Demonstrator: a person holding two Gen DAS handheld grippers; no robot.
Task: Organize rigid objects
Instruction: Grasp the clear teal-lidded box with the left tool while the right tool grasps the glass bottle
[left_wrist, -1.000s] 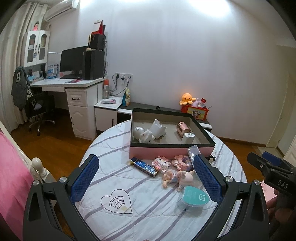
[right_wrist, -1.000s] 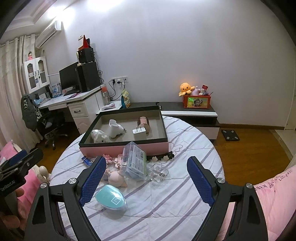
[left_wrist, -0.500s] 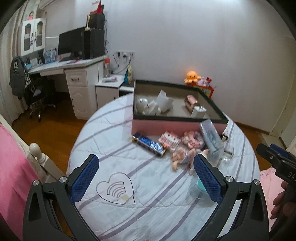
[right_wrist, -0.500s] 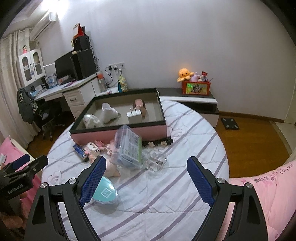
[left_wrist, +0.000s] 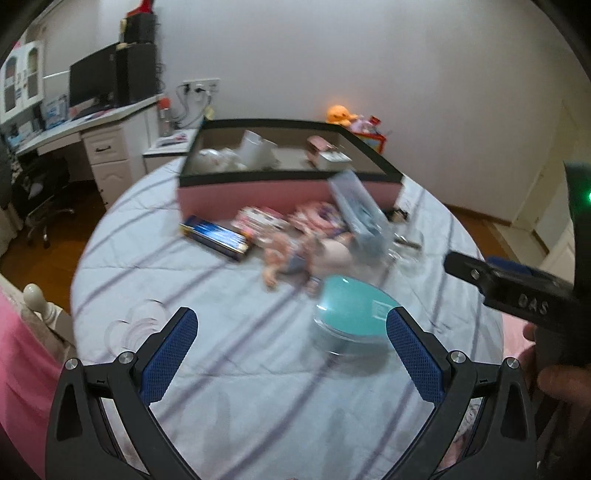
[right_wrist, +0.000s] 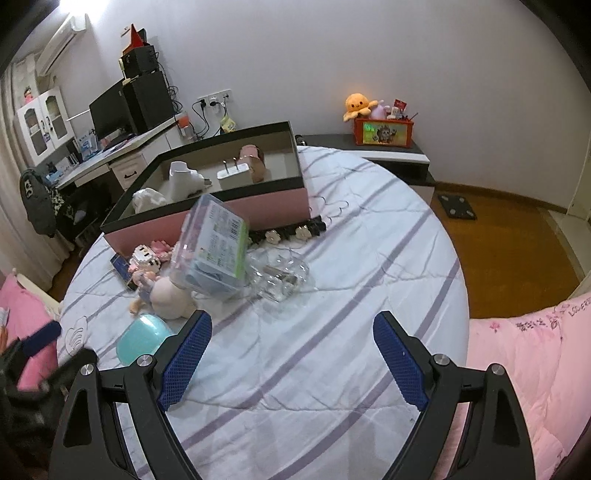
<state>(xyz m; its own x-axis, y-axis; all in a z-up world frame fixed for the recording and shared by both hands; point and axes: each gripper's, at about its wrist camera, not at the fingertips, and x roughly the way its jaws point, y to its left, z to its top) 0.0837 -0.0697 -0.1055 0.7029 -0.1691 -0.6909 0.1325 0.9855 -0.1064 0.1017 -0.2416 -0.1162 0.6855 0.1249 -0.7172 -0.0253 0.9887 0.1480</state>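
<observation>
A pink box with a black rim (left_wrist: 258, 190) (right_wrist: 280, 199) stands on the round striped bed and holds a white charger (right_wrist: 233, 173), a white cup (right_wrist: 181, 177) and a pink item (right_wrist: 253, 157). In front of it lie a clear plastic case (right_wrist: 214, 247), a blue packet (left_wrist: 216, 236), a doll (right_wrist: 166, 291), small pink toys (right_wrist: 147, 254), a clear container (right_wrist: 280, 275) and a teal case (left_wrist: 351, 314) (right_wrist: 144, 338). My left gripper (left_wrist: 291, 354) is open, close above the teal case. My right gripper (right_wrist: 293, 360) is open over bare bedding.
A desk with monitor (right_wrist: 110, 114) and chair stands at the far left. A low cabinet holds a red box with plush toys (right_wrist: 382, 129). A pink quilt (right_wrist: 524, 369) lies at the right. Wooden floor surrounds the bed.
Both grippers have moved forward and down toward the objects on the bed. The left view is blurred from motion. Both stay open.
</observation>
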